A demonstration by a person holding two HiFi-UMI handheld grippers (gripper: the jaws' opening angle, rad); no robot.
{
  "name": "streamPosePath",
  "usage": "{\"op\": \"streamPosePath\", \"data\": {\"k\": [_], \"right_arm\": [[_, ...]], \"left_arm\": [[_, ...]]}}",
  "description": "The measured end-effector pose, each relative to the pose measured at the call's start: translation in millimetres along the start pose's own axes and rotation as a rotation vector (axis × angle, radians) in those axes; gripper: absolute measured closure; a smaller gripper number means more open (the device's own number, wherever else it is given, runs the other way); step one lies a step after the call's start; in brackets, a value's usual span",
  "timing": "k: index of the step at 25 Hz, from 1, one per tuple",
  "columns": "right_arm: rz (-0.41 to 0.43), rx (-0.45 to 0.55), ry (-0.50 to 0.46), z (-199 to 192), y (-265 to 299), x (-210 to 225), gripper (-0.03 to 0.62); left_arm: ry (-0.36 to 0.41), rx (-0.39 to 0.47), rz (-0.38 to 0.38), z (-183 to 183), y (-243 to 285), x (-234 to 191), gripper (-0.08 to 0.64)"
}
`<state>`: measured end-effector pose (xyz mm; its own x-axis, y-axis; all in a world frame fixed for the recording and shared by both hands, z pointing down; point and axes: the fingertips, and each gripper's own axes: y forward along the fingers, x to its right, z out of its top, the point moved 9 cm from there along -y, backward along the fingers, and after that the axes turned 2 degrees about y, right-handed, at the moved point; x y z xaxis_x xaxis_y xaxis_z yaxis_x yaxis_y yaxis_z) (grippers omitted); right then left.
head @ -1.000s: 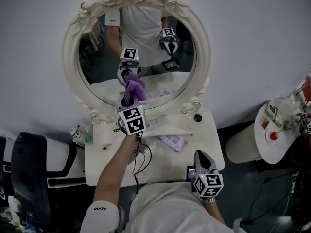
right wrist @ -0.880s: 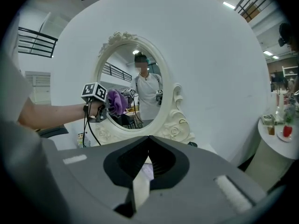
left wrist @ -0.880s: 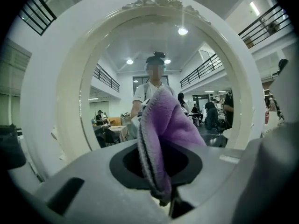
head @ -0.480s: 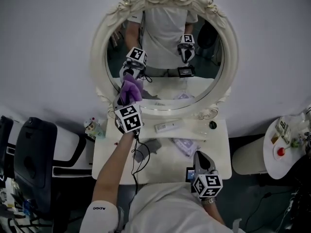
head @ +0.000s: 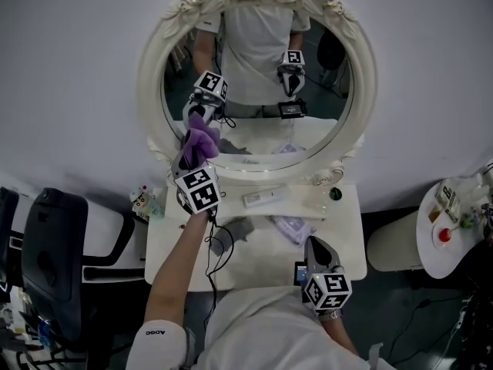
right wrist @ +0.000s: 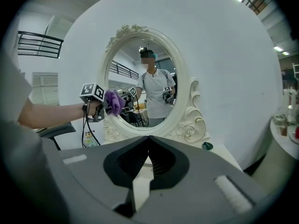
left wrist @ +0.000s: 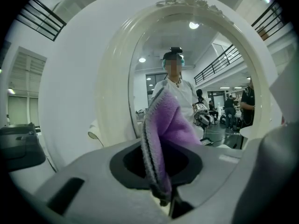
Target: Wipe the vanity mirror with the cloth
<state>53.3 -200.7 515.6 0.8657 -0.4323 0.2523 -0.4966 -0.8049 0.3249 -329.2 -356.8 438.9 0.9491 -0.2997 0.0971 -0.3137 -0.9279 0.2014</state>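
Clamped cloth (head: 202,139) against vanity mirror (head: 254,99)

White table (head: 343,241); mirror (head: 327,102), tube (head: 266,199), packet (head: 291,228)

Left tongs (head: 190,155) slid the cloth (head: 202,138) leftward across the mirror (head: 316,91).

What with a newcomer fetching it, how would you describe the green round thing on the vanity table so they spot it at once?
Find the oval vanity mirror with a cream rose-carved frame, standing on the white table. By the frame's right foot sits the green round thing: small and dark, the only green item beside the pale tube and packet.
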Motion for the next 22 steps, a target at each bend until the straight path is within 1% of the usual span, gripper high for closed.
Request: {"op": "streamPosePath", "data": {"k": [3,5,9,12,17,22], "right_arm": [[-0.016,0.001,0.005,0.4,-5.0,8.0,0.584],[-0.023,-0.002,0.005,0.0,-8.8,12.6,0.584],[-0.036,-0.007,-0.002,-1.4,-17.5,24.0,0.584],[-0.067,0.0,-0.001,-2.5,-28.4,34.5,0.584],[-0.166,0.016,0.019,-6.5,-56.3,59.9,0.584],[-0.286,0.026,0.046,-11.0,-86.4,84.5,0.584]], "left_arm": [[-0.031,-0.004,-0.038,-4.9,-10.2,14.9,0.505],[-0.035,0.002,-0.076,-7.7,-18.8,31.1,0.505],[0.01,0.044,-0.177,-7.4,-33.8,80.3,0.505],[0.059,0.053,-0.248,-14.9,-38.3,120.6,0.505],[0.088,0.032,-0.355,-35.2,-33.7,184.8,0.503],[0.106,0.001,-0.422,-48.1,-20.9,233.2,0.503]]}}
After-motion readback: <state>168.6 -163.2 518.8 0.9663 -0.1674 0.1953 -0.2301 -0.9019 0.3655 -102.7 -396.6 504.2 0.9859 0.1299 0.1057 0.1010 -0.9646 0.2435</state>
